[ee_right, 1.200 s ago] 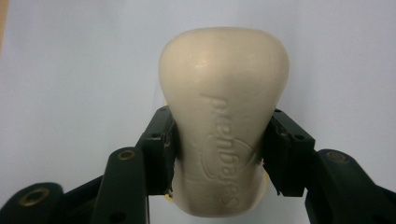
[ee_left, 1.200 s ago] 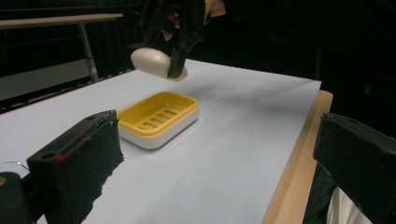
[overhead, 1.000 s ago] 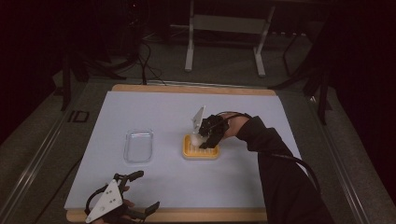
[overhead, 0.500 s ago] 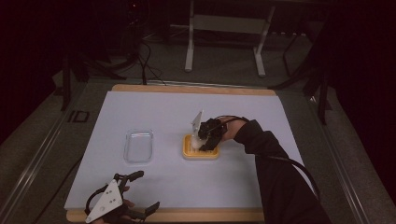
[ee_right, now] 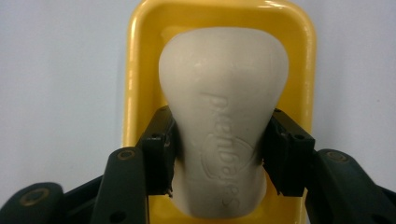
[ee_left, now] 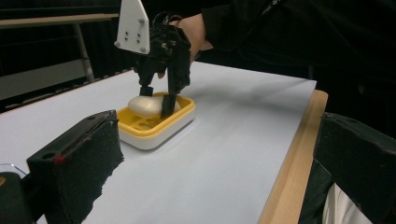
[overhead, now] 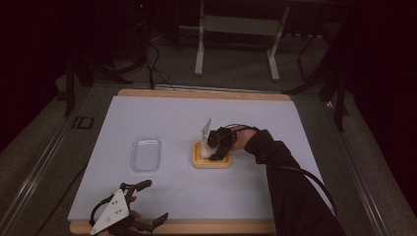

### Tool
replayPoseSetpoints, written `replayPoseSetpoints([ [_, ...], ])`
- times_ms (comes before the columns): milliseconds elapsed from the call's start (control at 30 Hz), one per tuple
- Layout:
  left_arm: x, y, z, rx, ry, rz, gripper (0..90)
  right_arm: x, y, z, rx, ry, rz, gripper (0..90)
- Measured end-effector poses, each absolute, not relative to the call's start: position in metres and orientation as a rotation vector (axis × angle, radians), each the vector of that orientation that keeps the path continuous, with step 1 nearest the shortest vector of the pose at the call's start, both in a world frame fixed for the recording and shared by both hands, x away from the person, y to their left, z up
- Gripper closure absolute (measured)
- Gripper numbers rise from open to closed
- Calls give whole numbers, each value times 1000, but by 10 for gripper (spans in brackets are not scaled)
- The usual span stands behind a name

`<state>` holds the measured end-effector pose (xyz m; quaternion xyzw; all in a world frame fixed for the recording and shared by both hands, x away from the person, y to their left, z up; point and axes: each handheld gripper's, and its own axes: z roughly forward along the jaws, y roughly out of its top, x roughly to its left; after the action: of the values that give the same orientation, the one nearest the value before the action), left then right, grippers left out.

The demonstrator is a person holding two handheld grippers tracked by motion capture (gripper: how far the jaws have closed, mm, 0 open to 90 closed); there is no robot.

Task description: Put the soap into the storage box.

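The table [overhead: 162, 118], covered by a pale sheet, carries two dishes near its middle: a clear plastic tray [overhead: 146, 153] and, at its 3 o'clock, a yellow soap dish [overhead: 212, 161]. Over the last second little has shifted on it; the right arm has drawn in slightly towards the person, so that the right tongs [overhead: 210, 153] now sit squarely over the yellow dish, while the left tongs [overhead: 150, 201] have kept their place at the table's 7 o'clock edge.

In the right gripper view the right tongs [ee_right: 219, 154] have their two black pads pressed against the narrow waist of the white soap bar [ee_right: 223, 107], one on each side. The bar lies inside the yellow soap dish [ee_right: 135, 84], its broad end pointing to 12 o'clock. The left gripper view shows the bar [ee_left: 145, 105] low in the dish (whether it has cleared the floor of the dish I cannot tell).

The left tongs gape wide with nothing between them.

I judge the grip as made and the lift towards the clear tray as the likely next step.
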<state>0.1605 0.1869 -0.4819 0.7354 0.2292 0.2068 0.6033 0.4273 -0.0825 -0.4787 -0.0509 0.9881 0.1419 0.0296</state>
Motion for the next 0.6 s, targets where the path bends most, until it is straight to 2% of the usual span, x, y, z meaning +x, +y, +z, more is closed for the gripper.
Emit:
replayPoseSetpoints([
  [600,161,188,-482,1701,531,475,12,429,-75,-490,-112,3070,397,488],
])
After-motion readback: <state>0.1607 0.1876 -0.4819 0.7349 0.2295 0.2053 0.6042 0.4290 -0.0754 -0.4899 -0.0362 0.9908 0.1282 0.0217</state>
